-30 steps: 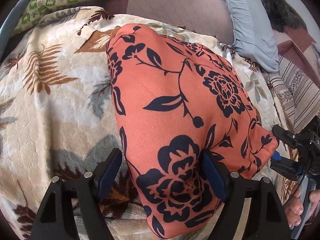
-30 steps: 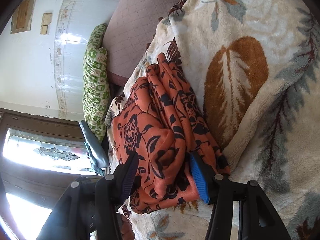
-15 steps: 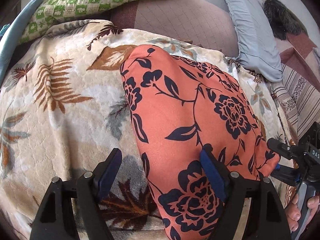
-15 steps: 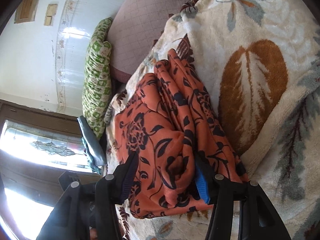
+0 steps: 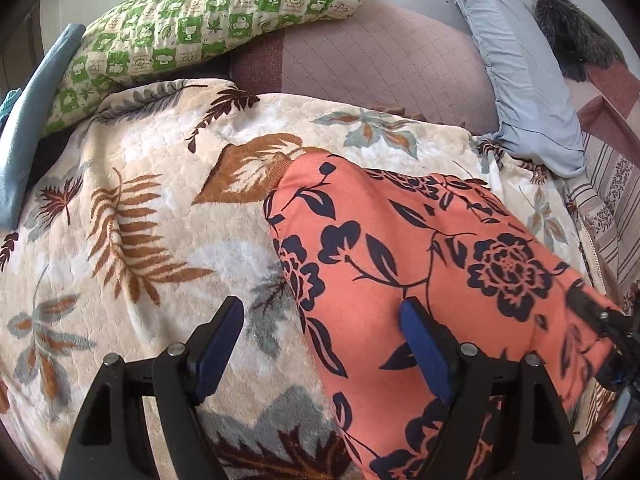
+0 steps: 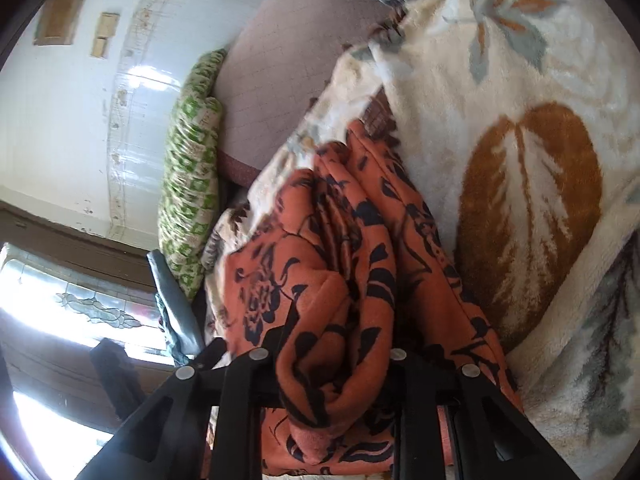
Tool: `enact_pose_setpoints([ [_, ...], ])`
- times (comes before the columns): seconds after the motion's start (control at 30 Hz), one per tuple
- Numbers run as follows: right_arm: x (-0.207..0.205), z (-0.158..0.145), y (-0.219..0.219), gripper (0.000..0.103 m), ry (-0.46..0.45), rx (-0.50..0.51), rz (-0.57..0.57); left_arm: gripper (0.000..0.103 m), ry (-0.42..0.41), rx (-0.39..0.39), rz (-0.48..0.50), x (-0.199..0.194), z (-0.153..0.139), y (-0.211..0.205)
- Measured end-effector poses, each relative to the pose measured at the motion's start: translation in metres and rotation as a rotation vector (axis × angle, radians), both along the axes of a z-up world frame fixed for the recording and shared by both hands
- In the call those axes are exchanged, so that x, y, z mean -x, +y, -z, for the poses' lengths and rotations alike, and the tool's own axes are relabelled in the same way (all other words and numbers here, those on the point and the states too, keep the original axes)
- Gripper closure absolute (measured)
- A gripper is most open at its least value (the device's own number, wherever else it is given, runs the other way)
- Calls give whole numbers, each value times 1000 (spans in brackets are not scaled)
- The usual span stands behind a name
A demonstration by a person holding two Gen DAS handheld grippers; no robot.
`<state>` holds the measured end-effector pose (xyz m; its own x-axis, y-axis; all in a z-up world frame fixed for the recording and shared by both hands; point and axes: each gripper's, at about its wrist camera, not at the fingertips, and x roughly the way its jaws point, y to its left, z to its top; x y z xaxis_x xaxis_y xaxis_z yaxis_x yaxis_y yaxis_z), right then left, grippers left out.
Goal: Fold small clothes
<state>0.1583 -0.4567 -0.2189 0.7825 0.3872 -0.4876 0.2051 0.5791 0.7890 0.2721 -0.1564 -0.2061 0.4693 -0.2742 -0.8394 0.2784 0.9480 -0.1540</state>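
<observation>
An orange garment with a dark floral print (image 5: 420,280) lies on a cream leaf-patterned blanket (image 5: 160,220). My left gripper (image 5: 324,344) is open, low over the garment's left edge, its right finger (image 5: 424,344) on the cloth. In the right wrist view the garment (image 6: 340,280) is bunched in folds between the jaws of my right gripper (image 6: 328,364), whose pads are hidden by the cloth. The right gripper also shows in the left wrist view (image 5: 600,320) at the garment's right corner.
A green checked pillow (image 5: 208,16), a mauve quilted cushion (image 5: 380,60) and a pale blue pillow (image 5: 520,72) lie behind the blanket. A teal cloth (image 5: 28,120) lies at far left. A dark furry thing (image 5: 572,40) lies at far right.
The left gripper has drawn back and left, so the garment sits further right. The right gripper has pushed in; cloth now fills its jaws and hides the pads.
</observation>
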Motion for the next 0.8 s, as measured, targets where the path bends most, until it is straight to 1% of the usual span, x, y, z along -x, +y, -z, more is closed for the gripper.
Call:
enact_pose_setpoints([
  [0.03,7,-11,0,80,-38,46,8,21,4,11,0,-2,1,-2],
  [0.07,11,-17,1,81,-47,82,5,21,2,11,2,-2,2,-5],
  [0.1,13,-16,1,81,-29,100,-4,21,-4,4,7,-1,3,-9],
  [0.13,14,-11,0,81,7,103,-7,21,-10,-6,13,-1,4,-14],
  [0.23,16,13,-5,81,152,111,-20,21,-4,-41,44,-1,14,-26],
  [0.27,16,19,-6,81,190,130,-18,21,-4,-51,50,-2,18,-29],
  [0.3,17,24,-7,81,208,131,-17,21,-8,-54,53,-2,21,-31],
  [0.37,18,30,-12,82,227,122,-36,18,-19,-65,62,-5,27,-36],
  [0.43,17,34,-15,81,253,113,-48,14,-29,-96,83,-8,33,-41],
  [0.5,18,37,-23,80,259,46,-44,13,-32,-117,116,-13,36,-45],
  [0.57,22,36,-34,79,260,-9,-22,13,-24,-135,155,-18,30,-46],
  [0.6,26,32,-39,79,241,-24,13,13,-29,-143,173,-20,24,-46],
  [0.63,31,24,-44,78,195,-25,53,13,-50,-146,183,-22,16,-45],
  [0.7,39,5,-49,78,64,-25,107,13,-104,-130,184,-26,0,-41],
  [0.73,40,-3,-46,77,5,-32,106,13,-117,-125,178,-31,-5,-40],
  [0.77,37,-9,-39,77,-34,-32,85,13,-117,-133,170,-38,-7,-40],
  [0.8,31,-13,-28,77,-52,-14,48,13,-112,-150,162,-44,-7,-42],
])
